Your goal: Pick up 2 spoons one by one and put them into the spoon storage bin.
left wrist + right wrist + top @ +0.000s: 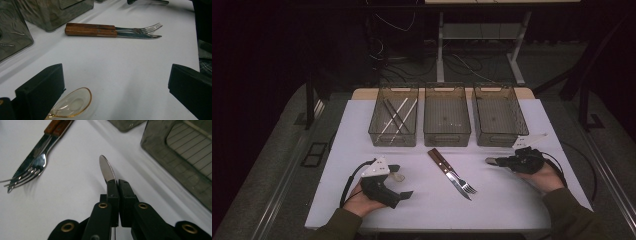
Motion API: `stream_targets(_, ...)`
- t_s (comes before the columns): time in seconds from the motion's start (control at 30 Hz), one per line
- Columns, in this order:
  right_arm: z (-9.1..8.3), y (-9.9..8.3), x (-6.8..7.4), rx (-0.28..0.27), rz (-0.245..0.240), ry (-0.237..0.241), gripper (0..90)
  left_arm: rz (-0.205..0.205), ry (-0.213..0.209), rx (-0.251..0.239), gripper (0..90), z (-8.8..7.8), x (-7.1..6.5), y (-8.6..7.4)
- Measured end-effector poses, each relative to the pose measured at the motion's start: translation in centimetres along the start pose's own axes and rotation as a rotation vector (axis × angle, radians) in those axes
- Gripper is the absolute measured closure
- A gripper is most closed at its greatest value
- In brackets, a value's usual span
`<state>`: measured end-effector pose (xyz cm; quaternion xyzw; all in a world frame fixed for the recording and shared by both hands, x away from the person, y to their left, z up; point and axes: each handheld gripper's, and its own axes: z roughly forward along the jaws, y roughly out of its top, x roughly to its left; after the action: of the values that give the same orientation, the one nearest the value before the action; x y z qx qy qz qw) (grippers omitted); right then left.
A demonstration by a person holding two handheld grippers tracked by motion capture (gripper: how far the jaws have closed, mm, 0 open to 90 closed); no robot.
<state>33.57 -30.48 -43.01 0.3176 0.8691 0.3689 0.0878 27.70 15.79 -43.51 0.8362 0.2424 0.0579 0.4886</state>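
While the right gripper [114,185] pinches a metal spoon [106,168] at about four o'clock on the counter [362,125], we judge the sorting barely begun. The left bin [393,122] holds chopsticks (a few); the middle bin [447,117] and right bin [498,117] look empty. Knife [447,172] and fork [457,175] wait at centre. Our left gripper [115,85], jaws spread, sits beside a clear plastic spoon [72,103] at seven o'clock.

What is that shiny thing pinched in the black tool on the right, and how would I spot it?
Start at the three smoky bins along the table's far side, then drop to the right gripper below the right-hand one. Its jaws are shut on a metal spoon, bowl sticking out. Unlike the fork and knife mid-table, no wooden handle shows on it.
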Motion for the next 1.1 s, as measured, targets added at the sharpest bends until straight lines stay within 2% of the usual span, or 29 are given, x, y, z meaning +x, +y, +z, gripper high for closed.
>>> stream_targets(0.3, -0.9, 1.5, 0.1, -0.073, 0.021, -0.04, 88.4, -0.012, 0.006, -0.002, 0.0, -0.1, 0.4, -0.2)
stream_targets(0.43, -1.0, 2.4, 0.2, -0.111, 0.033, -0.049, 88.4, -0.013, 0.006, 0.012, 0.0, -0.1, 0.3, -0.3)
stream_targets(1.1, -0.3, 6.4, 0.5, -0.255, 0.092, -0.075, 88.4, -0.01, 0.005, 0.022, 0.0, 0.0, 0.2, -0.3)
